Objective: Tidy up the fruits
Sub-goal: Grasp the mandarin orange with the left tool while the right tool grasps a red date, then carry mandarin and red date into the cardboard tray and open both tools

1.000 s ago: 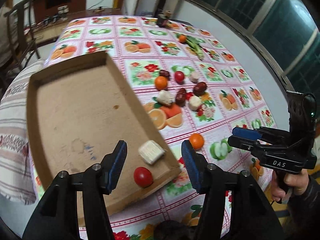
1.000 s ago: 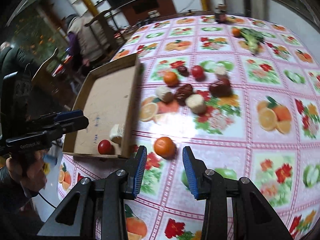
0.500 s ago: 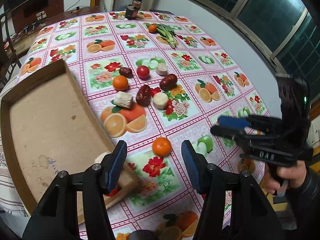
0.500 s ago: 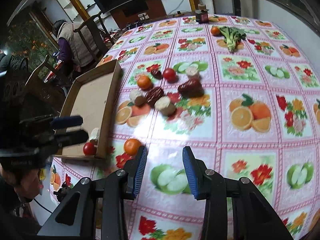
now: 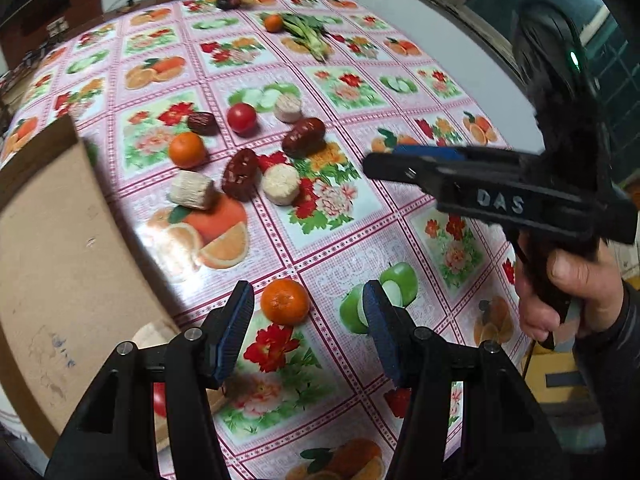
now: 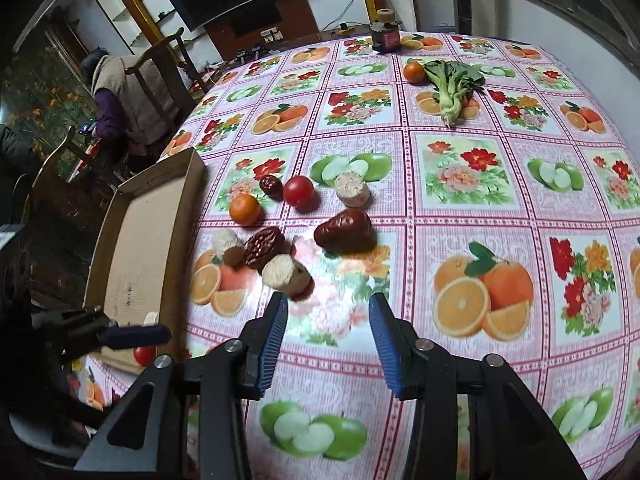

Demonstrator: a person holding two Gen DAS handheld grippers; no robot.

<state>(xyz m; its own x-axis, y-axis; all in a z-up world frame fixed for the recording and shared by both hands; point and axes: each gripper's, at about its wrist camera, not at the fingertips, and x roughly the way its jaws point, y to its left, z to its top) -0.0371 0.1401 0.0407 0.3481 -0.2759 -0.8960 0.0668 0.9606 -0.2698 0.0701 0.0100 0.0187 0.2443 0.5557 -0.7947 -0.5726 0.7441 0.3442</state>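
A loose tangerine point(image 5: 285, 301) lies on the fruit-print tablecloth between the jaws of my left gripper point(image 5: 307, 320), close to the left pad. The pads do not touch it, so the gripper is open. Farther up sits a cluster: a tangerine point(image 5: 187, 149), a tomato point(image 5: 241, 117), red dates point(image 5: 304, 142) and several white chunks point(image 5: 281, 183). My right gripper point(image 6: 328, 320) hovers just short of that cluster point(image 6: 342, 230), its jaws opening with nothing between them. The cardboard tray point(image 6: 136, 248) on the left holds a tomato point(image 6: 144, 354) and a white chunk point(image 6: 151, 317).
Leafy greens point(image 6: 452, 80) and another tangerine point(image 6: 414, 71) lie at the far side, with a small jar point(image 6: 386, 36) behind them. A person point(image 6: 128, 100) sits on a chair beyond the tray. The right gripper's body point(image 5: 500, 200) hangs over the table's right part.
My left gripper has moved off the tray's corner to straddle the loose tangerine. My right gripper has moved forward toward the fruit cluster and its jaws have widened.
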